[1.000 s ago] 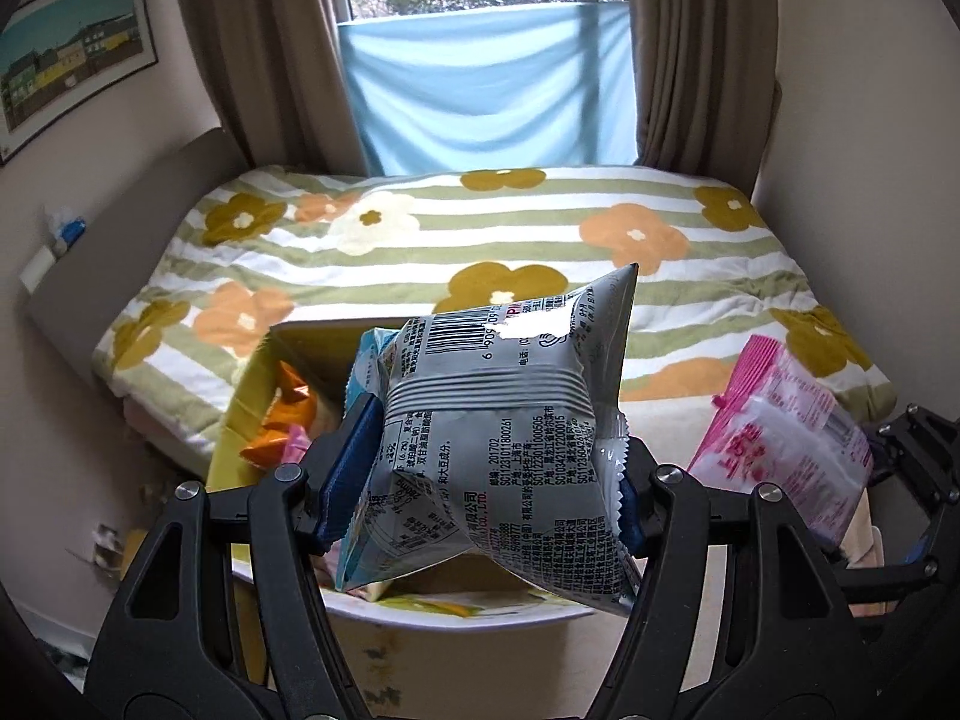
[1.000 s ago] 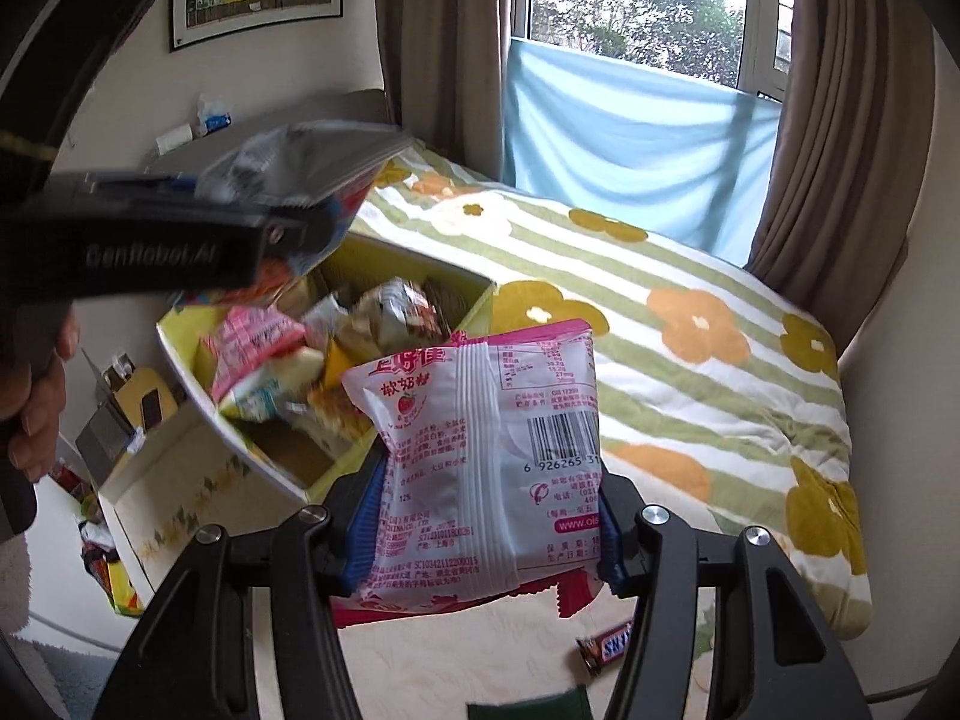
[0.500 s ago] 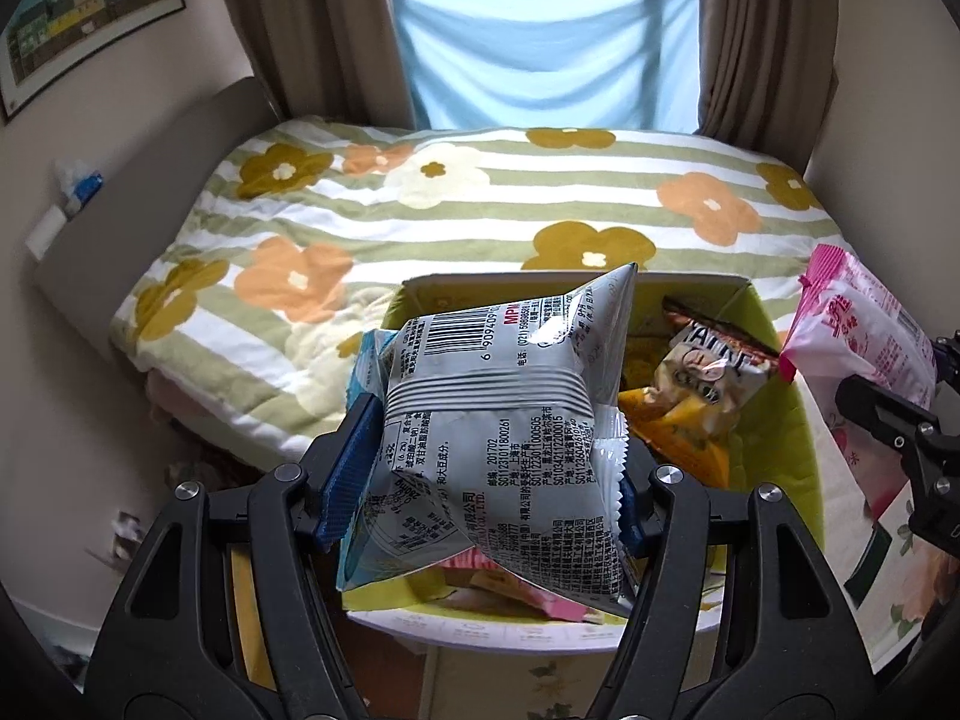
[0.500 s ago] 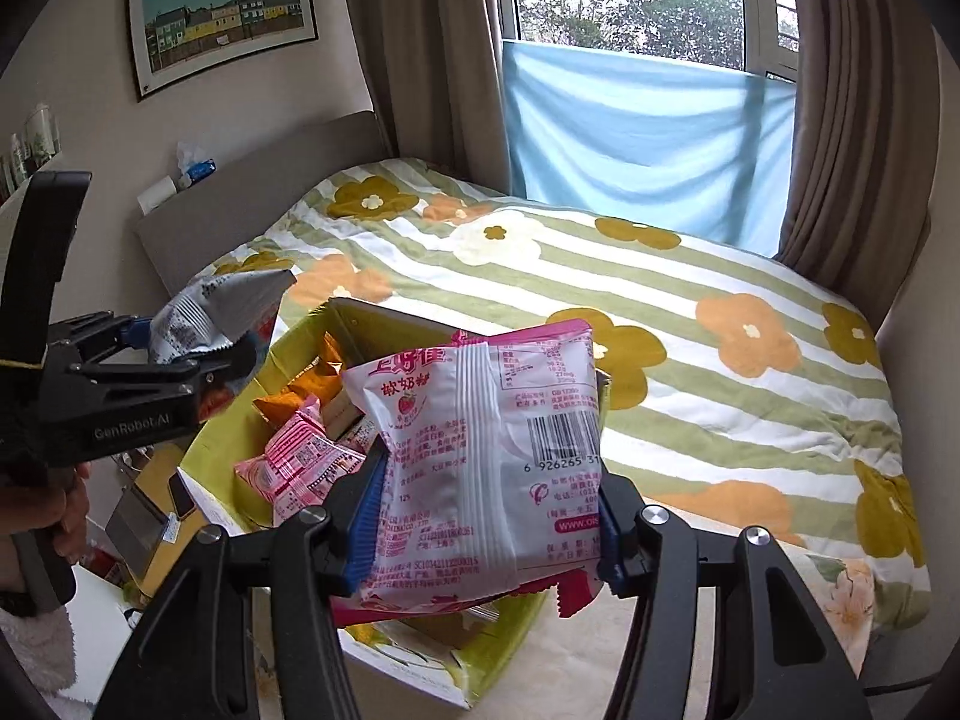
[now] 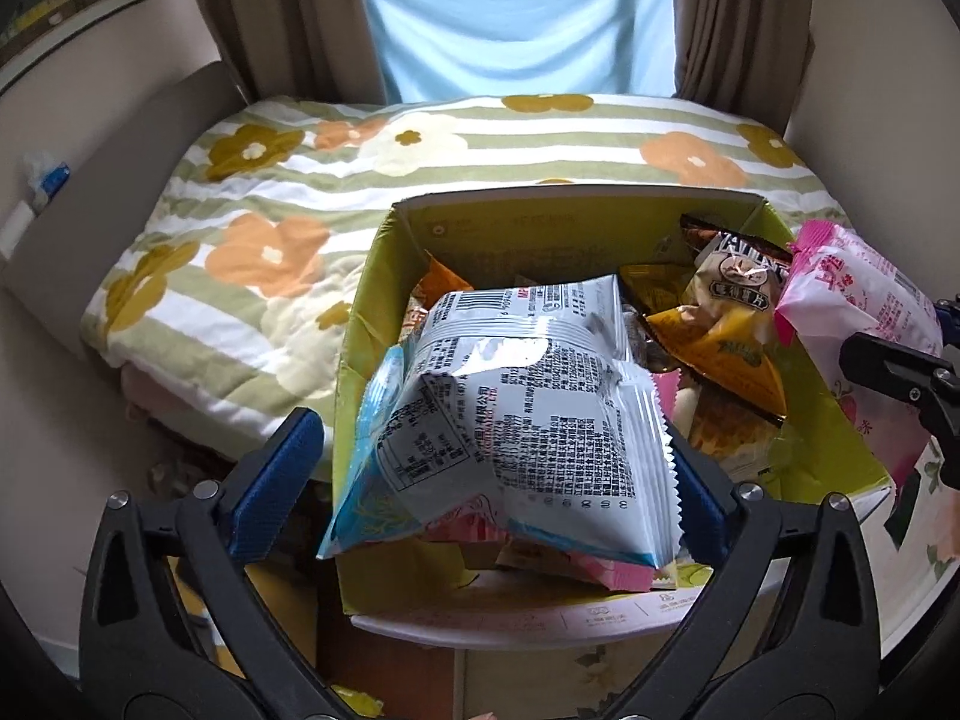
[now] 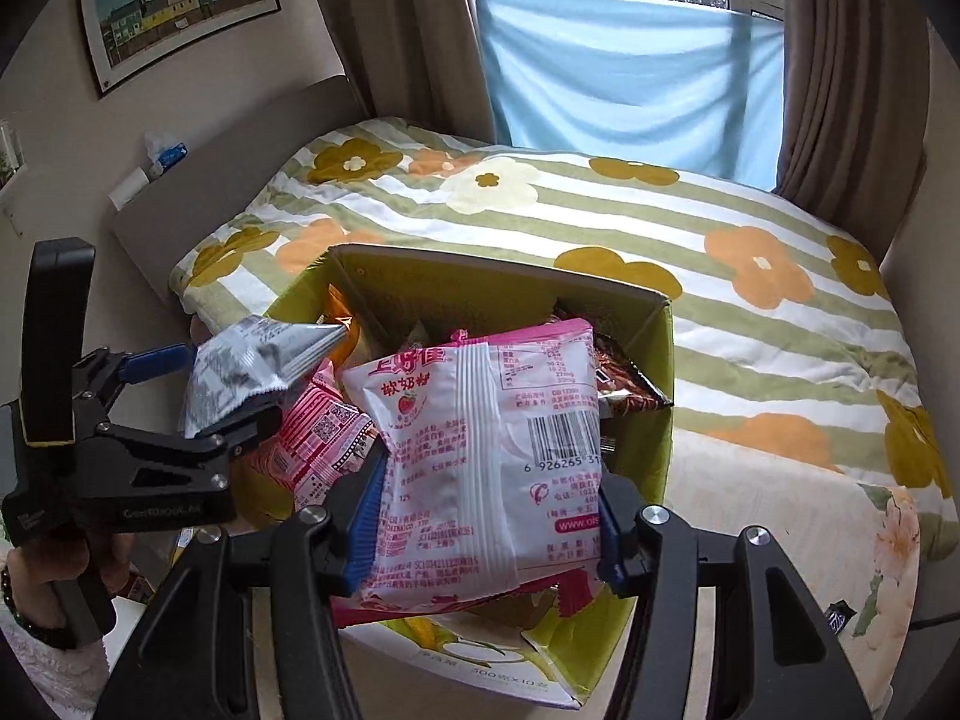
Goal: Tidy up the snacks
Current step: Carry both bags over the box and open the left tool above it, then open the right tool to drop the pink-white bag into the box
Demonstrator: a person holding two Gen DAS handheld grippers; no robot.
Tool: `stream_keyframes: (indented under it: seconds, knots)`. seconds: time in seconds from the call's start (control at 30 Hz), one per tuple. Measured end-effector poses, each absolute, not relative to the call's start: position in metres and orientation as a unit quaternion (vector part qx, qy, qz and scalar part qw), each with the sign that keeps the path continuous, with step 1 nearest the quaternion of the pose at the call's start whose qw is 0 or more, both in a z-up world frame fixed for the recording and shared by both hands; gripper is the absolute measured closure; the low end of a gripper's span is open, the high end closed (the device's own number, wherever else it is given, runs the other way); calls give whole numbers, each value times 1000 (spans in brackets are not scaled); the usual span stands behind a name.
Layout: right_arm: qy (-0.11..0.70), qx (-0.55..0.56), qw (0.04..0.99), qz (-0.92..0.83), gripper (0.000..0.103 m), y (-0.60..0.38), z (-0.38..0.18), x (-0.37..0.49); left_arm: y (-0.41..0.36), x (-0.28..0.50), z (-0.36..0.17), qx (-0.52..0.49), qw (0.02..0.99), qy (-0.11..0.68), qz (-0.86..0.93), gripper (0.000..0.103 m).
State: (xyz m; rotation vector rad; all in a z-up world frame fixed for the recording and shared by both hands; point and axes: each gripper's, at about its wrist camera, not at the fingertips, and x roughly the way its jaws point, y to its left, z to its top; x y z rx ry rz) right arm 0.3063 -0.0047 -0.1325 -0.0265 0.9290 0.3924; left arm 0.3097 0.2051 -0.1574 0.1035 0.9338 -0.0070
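Observation:
A silver snack packet (image 5: pixel 528 408) sags between the jaws of my left gripper (image 5: pixel 486 450), which are opening. The left pad stands clear of it, and it hangs over the yellow-green cardboard box (image 5: pixel 576 222) of snacks. From the right wrist view the left gripper (image 6: pixel 234 384) and the silver packet (image 6: pixel 258 354) are at the box's left rim. My right gripper (image 6: pixel 489 498) is shut on a pink strawberry packet (image 6: pixel 480 450), held above the box (image 6: pixel 480 294). That pink packet (image 5: pixel 852 300) also shows at the box's right side.
The box holds several packets, among them an orange-yellow one (image 5: pixel 720 348) and a pink one (image 6: pixel 318 444). A bed with a striped floral blanket (image 6: pixel 750 324) lies behind it. A small snack bar (image 6: pixel 837 615) lies at the right. A person's hand (image 6: pixel 36 570) holds the left gripper.
Both grippers moved in over the box and lower. The left jaws spread apart and let go of the silver packet, which has tipped down toward the box. The right grip is unchanged.

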Motion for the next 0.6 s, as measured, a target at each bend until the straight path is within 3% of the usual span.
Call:
stream_keyframes:
  seconds: [0.6]
  knots:
    - [455,2,868,201,50,-1,-133,294,201,266,-133,31,903,428,-32,0]
